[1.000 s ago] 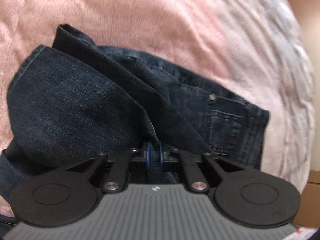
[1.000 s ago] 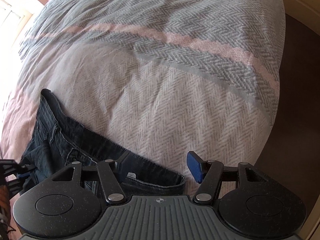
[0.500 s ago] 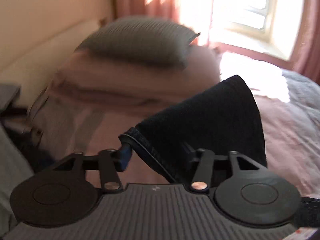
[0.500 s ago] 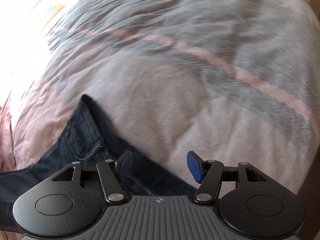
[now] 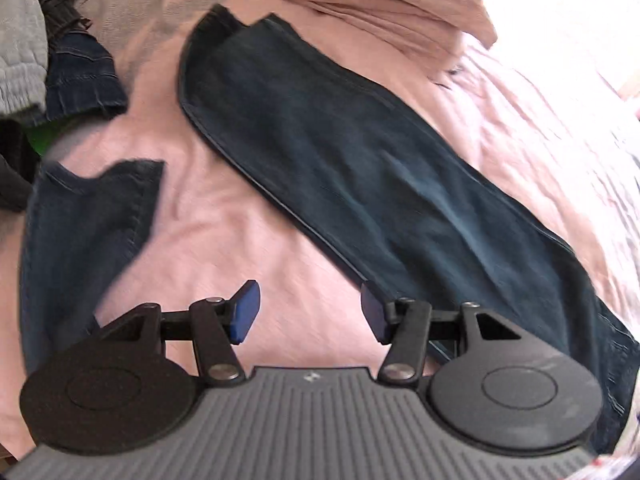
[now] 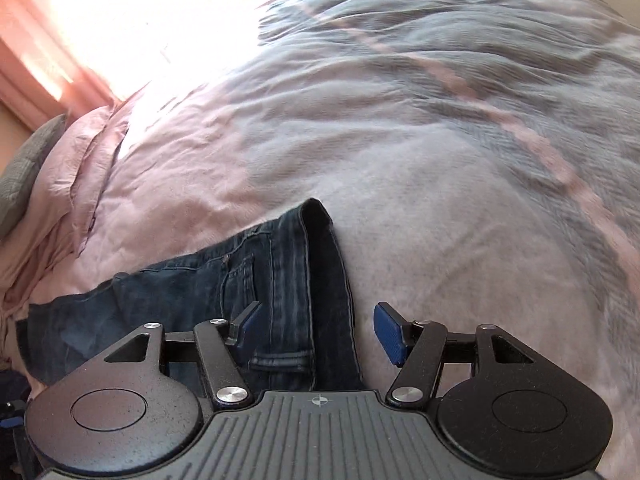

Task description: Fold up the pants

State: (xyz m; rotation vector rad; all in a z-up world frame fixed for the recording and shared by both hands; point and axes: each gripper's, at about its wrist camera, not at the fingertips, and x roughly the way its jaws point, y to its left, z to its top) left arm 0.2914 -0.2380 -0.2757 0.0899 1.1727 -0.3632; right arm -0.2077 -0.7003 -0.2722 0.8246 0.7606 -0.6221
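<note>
One leg of the pants stretched ahead and right of the left gripper across the bedspread; the other leg lay left, with heaped clothes beyond. The waistband ran between the right gripper jaws.

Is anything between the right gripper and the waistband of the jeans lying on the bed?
Nothing visible. The right gripper is open directly over the jeans' waistband, with only bedspread beside it.

Bed cover: pink bedspread, grey herringbone blanket at right.
Curtain: pink curtain, upper left.
Light: sunlight glare at top.
</note>
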